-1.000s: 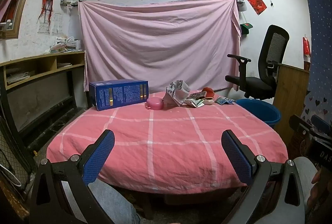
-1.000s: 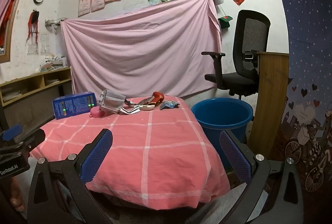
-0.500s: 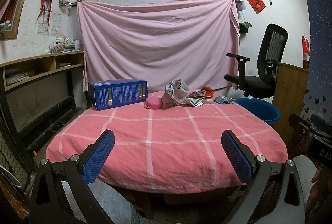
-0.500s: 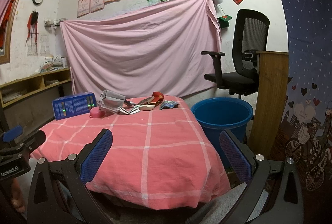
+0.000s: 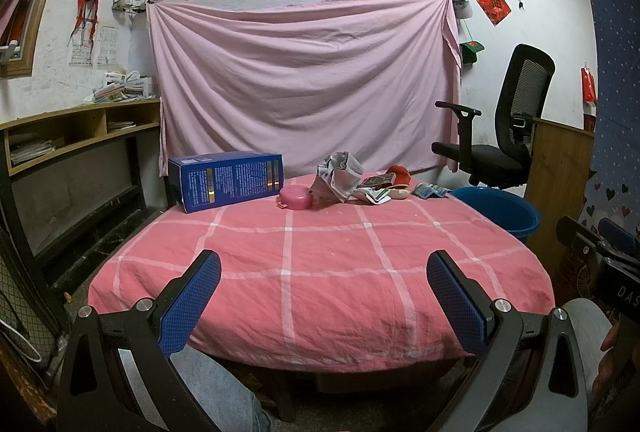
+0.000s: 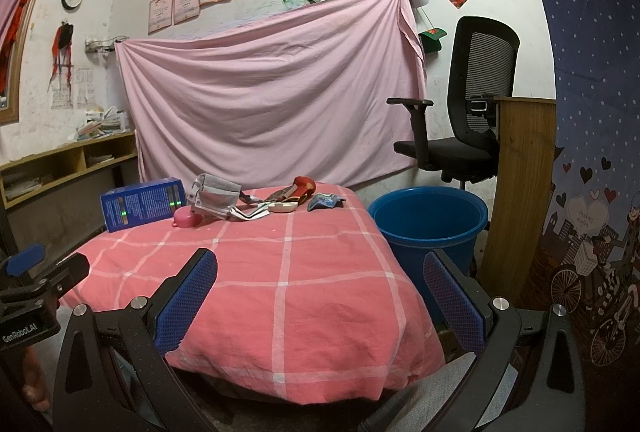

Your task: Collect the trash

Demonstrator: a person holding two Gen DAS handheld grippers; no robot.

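A pile of trash lies at the far side of the pink checked table (image 5: 320, 272): crumpled grey paper (image 5: 338, 178), flat wrappers (image 5: 376, 192), a red item (image 5: 400, 172) and a small bluish wrapper (image 5: 430, 190). The right wrist view shows the same crumpled paper (image 6: 214, 194), red item (image 6: 304, 184) and bluish wrapper (image 6: 324, 201). A blue bucket (image 6: 428, 224) stands on the floor right of the table. My left gripper (image 5: 323, 304) and my right gripper (image 6: 320, 302) are both open and empty, held over the table's near edge, far from the trash.
A blue box (image 5: 228, 180) and a pink round case (image 5: 295, 198) sit left of the trash. A black office chair (image 6: 460, 136) and a wooden panel (image 6: 520, 192) stand behind the bucket. Shelves (image 5: 80, 128) line the left wall. A person's legs (image 5: 216, 388) are below.
Both views have shifted only slightly; the grippers stay open and nothing on the table has moved.
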